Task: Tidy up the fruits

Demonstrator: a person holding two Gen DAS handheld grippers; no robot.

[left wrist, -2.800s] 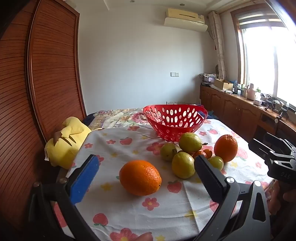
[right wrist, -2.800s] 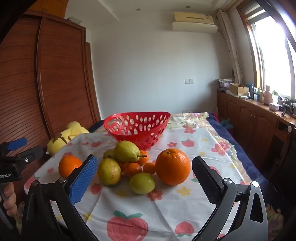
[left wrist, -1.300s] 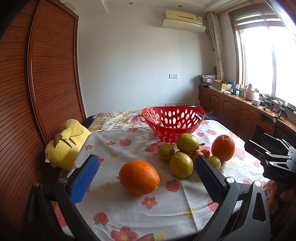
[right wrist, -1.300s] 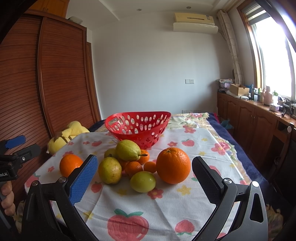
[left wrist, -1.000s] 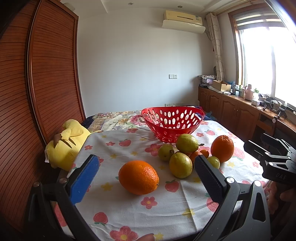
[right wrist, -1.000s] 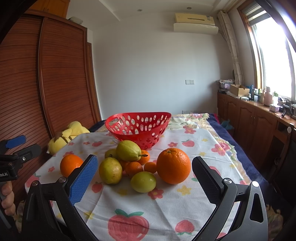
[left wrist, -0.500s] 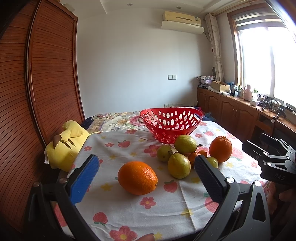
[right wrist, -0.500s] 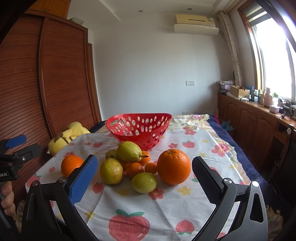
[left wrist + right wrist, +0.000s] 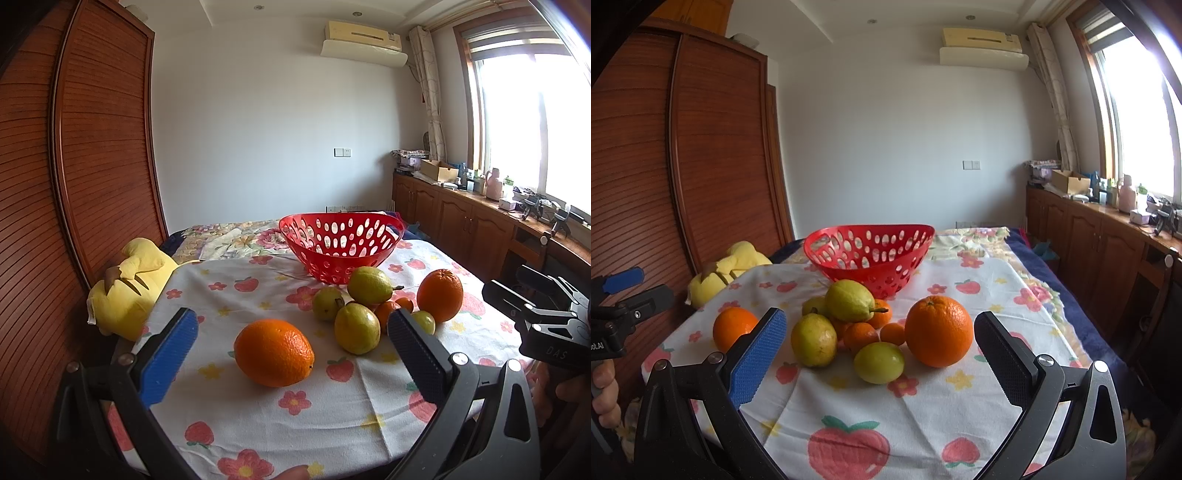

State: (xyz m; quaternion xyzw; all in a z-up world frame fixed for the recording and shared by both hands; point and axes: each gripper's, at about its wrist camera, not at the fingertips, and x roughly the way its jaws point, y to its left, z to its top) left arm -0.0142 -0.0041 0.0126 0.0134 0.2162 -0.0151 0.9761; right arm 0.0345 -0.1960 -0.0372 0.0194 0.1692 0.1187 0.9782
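Both jaws stood wide open, empty. My left gripper [image 9: 291, 339] hung above the tablecloth [image 9: 332, 402] edge, with one big orange [image 9: 274, 352] lying between its fingers, apart from both pads. My right gripper [image 9: 879, 341] hung above the cloth too, framing the fruit pile: second orange [image 9: 939, 331], pear [image 9: 813, 340] at front, another pear [image 9: 849, 300] on top, green round fruit [image 9: 879, 362], small tangerines [image 9: 860, 336] between. Red basket [image 9: 870, 253] sat just behind the pile, nothing visible inside. Yellow plush toy [image 9: 127, 288] lay off the table's left side by the wooden wardrobe [image 9: 74, 184].
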